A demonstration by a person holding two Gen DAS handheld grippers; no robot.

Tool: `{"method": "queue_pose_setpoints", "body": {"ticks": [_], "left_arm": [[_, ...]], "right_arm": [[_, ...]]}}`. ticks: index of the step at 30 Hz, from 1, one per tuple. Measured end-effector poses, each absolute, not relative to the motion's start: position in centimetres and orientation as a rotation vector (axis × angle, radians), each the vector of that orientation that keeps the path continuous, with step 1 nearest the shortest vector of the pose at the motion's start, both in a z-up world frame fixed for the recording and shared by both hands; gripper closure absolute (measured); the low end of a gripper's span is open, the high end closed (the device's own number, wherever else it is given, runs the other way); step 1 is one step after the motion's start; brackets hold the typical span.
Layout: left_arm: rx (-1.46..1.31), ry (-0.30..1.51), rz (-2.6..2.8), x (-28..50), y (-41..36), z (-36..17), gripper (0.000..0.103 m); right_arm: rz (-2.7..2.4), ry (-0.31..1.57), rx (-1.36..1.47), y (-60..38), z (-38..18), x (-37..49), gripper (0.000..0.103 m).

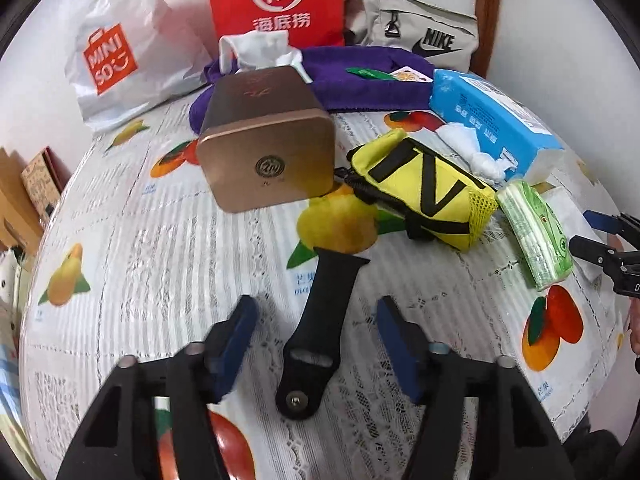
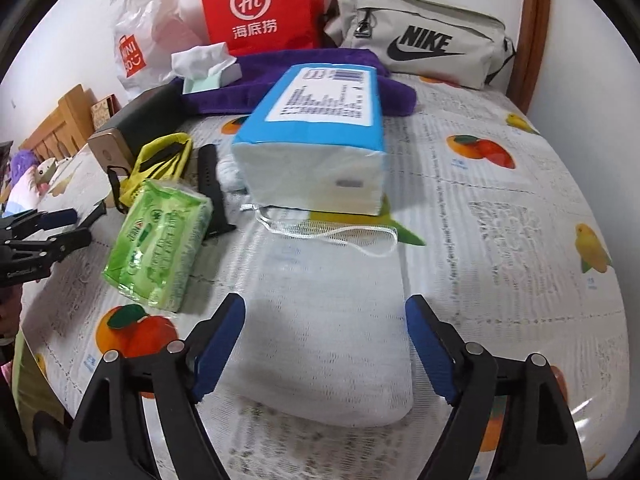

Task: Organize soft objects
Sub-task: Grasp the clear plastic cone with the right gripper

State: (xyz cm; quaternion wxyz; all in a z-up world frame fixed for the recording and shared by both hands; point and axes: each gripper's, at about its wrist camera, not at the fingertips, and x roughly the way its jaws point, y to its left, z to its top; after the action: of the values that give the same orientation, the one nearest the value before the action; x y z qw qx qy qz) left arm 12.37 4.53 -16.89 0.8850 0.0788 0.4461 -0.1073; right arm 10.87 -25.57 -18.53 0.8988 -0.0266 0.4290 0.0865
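A black watch strap (image 1: 326,320) lies flat on the fruit-print tablecloth (image 1: 160,260), between the blue pads of my left gripper (image 1: 316,303). The jaws stand apart on either side of it, not touching. In the right wrist view, a white mesh drawstring bag (image 2: 332,320) rests on the cloth between the fingers of my right gripper (image 2: 326,304), which is open and not pressing it. A yellow pouch with black straps (image 1: 424,192), a green tissue pack (image 2: 160,240) and a blue tissue pack (image 2: 320,128) lie nearby.
A bronze tissue box (image 1: 268,144) stands behind the strap. A purple towel (image 1: 360,84), a grey Nike bag (image 2: 420,40), a red paper bag (image 1: 276,0) and a white Miniso bag (image 1: 116,52) line the back. White cotton lumps (image 1: 476,148) sit by the blue pack.
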Motion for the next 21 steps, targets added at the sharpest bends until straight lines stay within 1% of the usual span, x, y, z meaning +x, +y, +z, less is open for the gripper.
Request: {"method": "queue_pose_setpoints", "body": {"ticks": [1,2,4,5,9,11,13,14,16,17,18,19,20,21], "left_arm": [[0.166,0.926,-0.233,12.4,4.5,-16.8,0.062],[0.164,0.926,-0.238,12.5,4.4,-16.8,0.065],[0.159,0.926,-0.248,12.5,4.4,-16.8,0.076],[0.154,0.925,-0.245,12.6,4.3,-16.8,0.080],[0.150,0.916,-0.243,12.4,4.3,-16.8,0.080],[0.143,0.910,-0.240,12.3,4.4,-16.9,0.081],[0.131,0.908,-0.239,12.2,4.5,-16.8,0.081],[0.129,0.907,-0.238,12.1,4.5,-16.9,0.081],[0.128,0.901,-0.234,11.9,4.4,-16.8,0.081],[0.127,0.901,-0.232,11.8,4.4,-16.8,0.082],[0.128,0.900,-0.232,11.7,4.4,-16.8,0.082],[0.124,0.900,-0.232,11.6,4.4,-16.8,0.082],[0.114,0.902,-0.233,11.6,4.5,-16.7,0.082],[0.103,0.905,-0.235,11.6,4.6,-16.7,0.082]], "right_arm": [[0.184,0.891,-0.057,-25.3,-18.7,10.9,0.013],[0.185,0.893,-0.060,-25.1,-18.8,10.9,0.012],[0.175,0.891,-0.064,-24.6,-19.1,10.9,0.011],[0.166,0.889,-0.070,-24.4,-19.2,11.0,0.010],[0.145,0.874,-0.082,-23.8,-19.5,11.1,0.011],[0.139,0.869,-0.078,-23.8,-19.5,11.0,0.016],[0.136,0.861,-0.074,-24.0,-19.4,10.9,0.028],[0.135,0.856,-0.074,-24.0,-19.3,10.8,0.032],[0.137,0.851,-0.071,-24.1,-19.1,10.6,0.052],[0.139,0.850,-0.073,-24.0,-19.0,10.5,0.056],[0.143,0.849,-0.075,-24.0,-19.0,10.5,0.067],[0.147,0.849,-0.078,-23.9,-18.9,10.5,0.085],[0.149,0.849,-0.077,-23.9,-18.8,10.5,0.093],[0.152,0.855,-0.070,-23.9,-18.8,10.5,0.097]]}}
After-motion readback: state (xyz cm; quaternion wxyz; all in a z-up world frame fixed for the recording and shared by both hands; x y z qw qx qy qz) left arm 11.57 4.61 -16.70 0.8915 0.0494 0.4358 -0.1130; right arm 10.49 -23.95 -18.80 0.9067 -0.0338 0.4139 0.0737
